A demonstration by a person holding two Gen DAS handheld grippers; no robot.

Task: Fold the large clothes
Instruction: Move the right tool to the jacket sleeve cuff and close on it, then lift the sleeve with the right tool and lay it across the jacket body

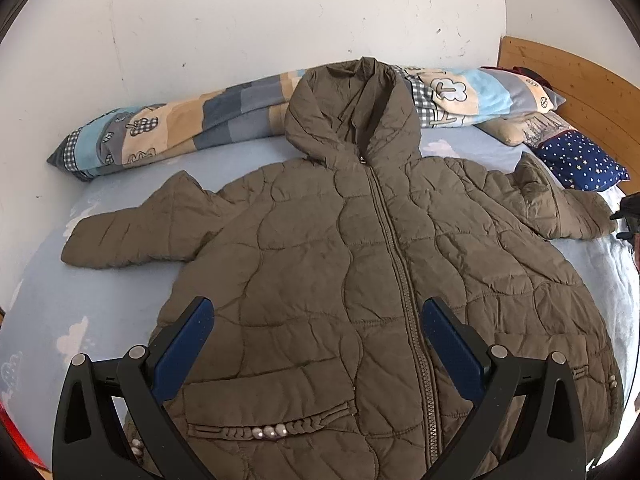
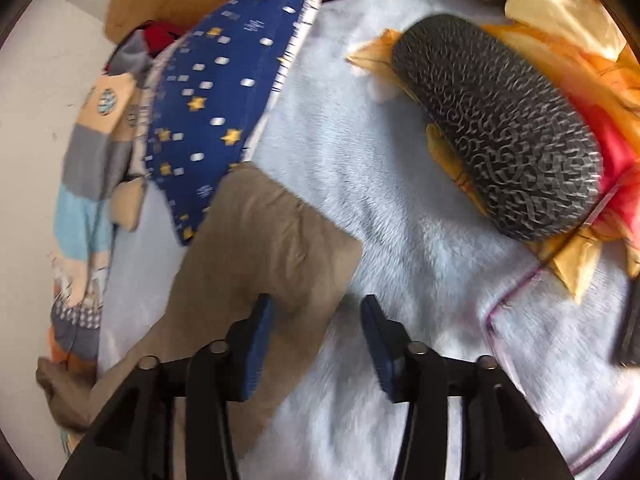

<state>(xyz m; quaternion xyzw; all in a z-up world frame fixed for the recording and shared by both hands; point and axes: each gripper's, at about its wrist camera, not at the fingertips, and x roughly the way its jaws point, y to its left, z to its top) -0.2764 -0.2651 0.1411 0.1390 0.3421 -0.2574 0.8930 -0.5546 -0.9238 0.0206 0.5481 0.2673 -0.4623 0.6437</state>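
1. Olive-brown quilted hooded jacket (image 1: 340, 248) lies zipped and spread flat on the pale blue bedsheet (image 1: 100, 300), sleeves out, ready for folding
2. Left gripper (image 1: 318, 320) hovers wide above its hem
3. Right gripper (image 2: 318, 320), half-parted and empty, straddles the right cuff (image 2: 280, 240), likely to grasp it

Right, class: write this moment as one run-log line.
jacket: flat, zipped, unfolded | left gripper: open above jacket | right gripper: open at sleeve cuff | bed

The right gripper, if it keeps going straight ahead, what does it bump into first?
Probably the jacket sleeve's cuff: the open right gripper points at its edge, with light blue bedsheet beside it. Motion blur makes depth uncertain.
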